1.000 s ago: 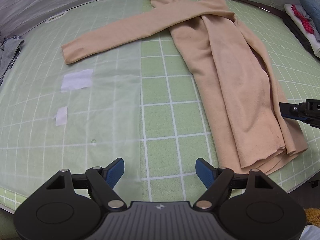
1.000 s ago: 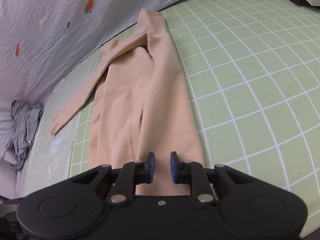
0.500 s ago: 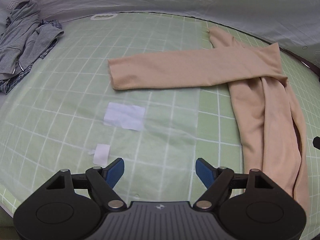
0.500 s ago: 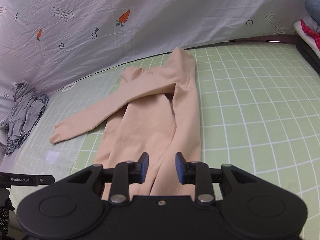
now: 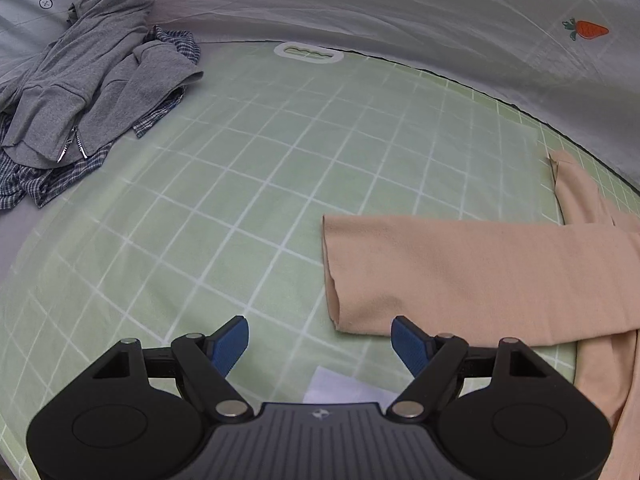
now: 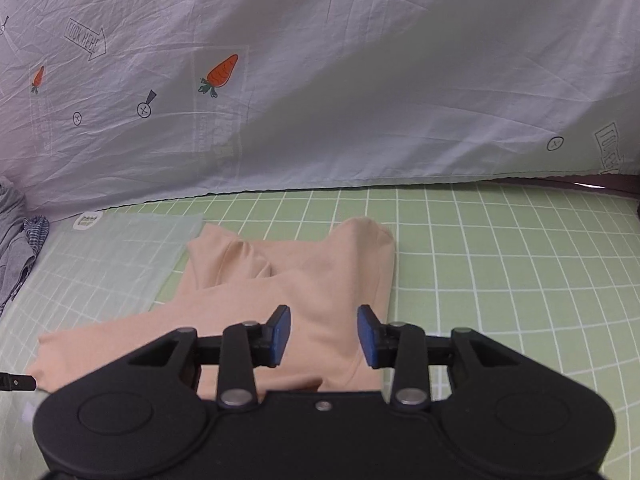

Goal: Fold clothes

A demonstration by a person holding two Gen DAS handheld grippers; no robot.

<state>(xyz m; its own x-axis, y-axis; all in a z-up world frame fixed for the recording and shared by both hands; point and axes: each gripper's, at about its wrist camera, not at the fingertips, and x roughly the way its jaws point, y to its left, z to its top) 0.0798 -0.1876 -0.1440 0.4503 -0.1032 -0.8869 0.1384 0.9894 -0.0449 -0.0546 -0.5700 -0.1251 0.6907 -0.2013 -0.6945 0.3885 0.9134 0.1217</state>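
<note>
A peach long-sleeved top [image 6: 312, 280] lies on the green checked mat [image 5: 280, 184], its body folded lengthwise. One sleeve [image 5: 460, 272] stretches out to the left across the mat, and its cuff end lies just ahead of my left gripper [image 5: 320, 340], which is open and empty. My right gripper [image 6: 323, 336] is open and empty, hovering over the top's shoulder area below the collar [image 6: 240, 256].
A heap of clothes with a grey zip hoodie [image 5: 92, 80] on a checked shirt lies at the mat's far left. A white sheet with carrot prints [image 6: 320, 80] hangs behind the mat. A translucent film [image 6: 100, 272] covers the mat's left part. A white paper patch [image 5: 340, 384] lies by my left gripper.
Both grippers have moved up along the top toward its collar end. My left gripper swung left to the sleeve cuff. My right gripper has opened from nearly shut.
</note>
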